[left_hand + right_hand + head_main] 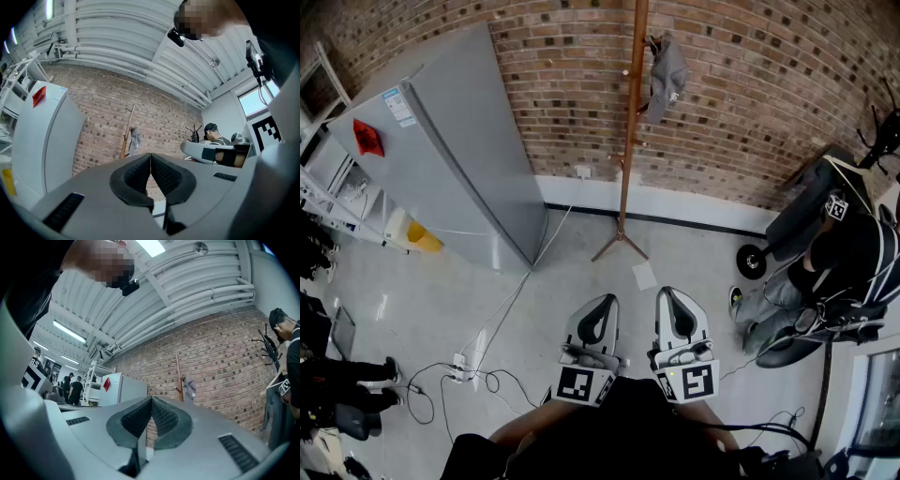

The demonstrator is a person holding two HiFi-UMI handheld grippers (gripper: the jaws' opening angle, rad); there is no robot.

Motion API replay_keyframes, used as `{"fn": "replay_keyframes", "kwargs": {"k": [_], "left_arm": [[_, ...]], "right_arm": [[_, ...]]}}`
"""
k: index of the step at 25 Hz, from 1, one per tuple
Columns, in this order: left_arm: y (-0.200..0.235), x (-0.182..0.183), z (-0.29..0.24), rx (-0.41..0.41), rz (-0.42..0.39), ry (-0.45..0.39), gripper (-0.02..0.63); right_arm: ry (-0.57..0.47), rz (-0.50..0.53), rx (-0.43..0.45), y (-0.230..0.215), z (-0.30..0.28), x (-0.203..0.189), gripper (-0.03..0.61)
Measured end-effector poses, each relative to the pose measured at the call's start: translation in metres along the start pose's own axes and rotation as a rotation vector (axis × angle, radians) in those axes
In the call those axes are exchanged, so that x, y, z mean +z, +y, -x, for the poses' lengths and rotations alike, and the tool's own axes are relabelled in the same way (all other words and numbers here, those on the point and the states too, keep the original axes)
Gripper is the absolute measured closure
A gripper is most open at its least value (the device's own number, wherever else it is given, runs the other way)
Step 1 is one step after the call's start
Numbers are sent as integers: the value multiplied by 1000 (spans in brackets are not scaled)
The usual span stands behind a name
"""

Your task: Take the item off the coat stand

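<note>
Step in hand: the approach, not yet the reach. Both grippers hang low & near the person's body, well apart from the coat stand [626,141], which stands at the far side against the brick wall [750,84]. The item, a grey cap-like thing [666,73], hangs on a peg near the top of the stand, on its right side; nothing touches it.

Left gripper [604,305]: fingers [137,176] clenched together, nothing btwn them. Right gripper [671,298]: fingers [165,417] likewise pressed together, empty. Both gripper views look toward the stand, w/ the cap small & far ahead.

Floor btwn person & stand: a paper sheet [644,275] near the stand's feet, cables [478,361] off to the left by the fridge [459,150]. A seated person [844,253] is at right, prob. out of the way.

Next, prob.: step fwd to the stand, raise one gripper to cap height, spread its fingers wide & close them on the cloth. Then lift up & off the peg rather than pull straight out, since a sideways tug could tip the thin stand. The other gripper could steady the pole.
</note>
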State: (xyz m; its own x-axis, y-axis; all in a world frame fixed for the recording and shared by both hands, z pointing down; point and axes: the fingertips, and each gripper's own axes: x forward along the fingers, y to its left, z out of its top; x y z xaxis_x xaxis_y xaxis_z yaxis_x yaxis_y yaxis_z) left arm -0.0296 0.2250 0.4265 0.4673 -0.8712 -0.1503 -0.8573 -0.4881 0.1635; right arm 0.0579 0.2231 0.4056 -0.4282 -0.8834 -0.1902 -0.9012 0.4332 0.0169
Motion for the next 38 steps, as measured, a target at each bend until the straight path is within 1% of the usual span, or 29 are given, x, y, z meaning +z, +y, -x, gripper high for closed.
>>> {"fn": "replay_keyframes", "kwargs": {"k": [3,6,11,14,19,25,28,30,35,38], "left_arm": [[3,-1,4,15,0,5,597],[2,1,5,27,-7,-6,597],[-12,-2,4,2,-9,-5,597],[-16,-1,4,-2,-14,-6,597],[-20,-2,8,15,-16,-4,597],[-9,-17,0,4,-11,36,597],[3,-21,-13,2,-5,42,597],[10,-24,-27,-11,-3,44,597],[26,-30,-75,-65,13,60,597],[39,-33,-108,-87,20,73,597]], "right_arm": [[0,-2,-13,-4,8,0,561],[1,-2,-14,-6,12,-1,561],[-12,-1,-18,-6,21,1,561],[-6,-28,-21,-9,26,0,560],[27,-58,-32,-16,28,-10,560],[46,-99,-30,-18,15,-24,560],[51,-103,-31,-21,0,-32,560],[58,-98,-56,-27,-13,-36,560],[68,-62,-120,-55,-47,-44,560],[79,-72,-139,-74,-77,-51,560]]}}
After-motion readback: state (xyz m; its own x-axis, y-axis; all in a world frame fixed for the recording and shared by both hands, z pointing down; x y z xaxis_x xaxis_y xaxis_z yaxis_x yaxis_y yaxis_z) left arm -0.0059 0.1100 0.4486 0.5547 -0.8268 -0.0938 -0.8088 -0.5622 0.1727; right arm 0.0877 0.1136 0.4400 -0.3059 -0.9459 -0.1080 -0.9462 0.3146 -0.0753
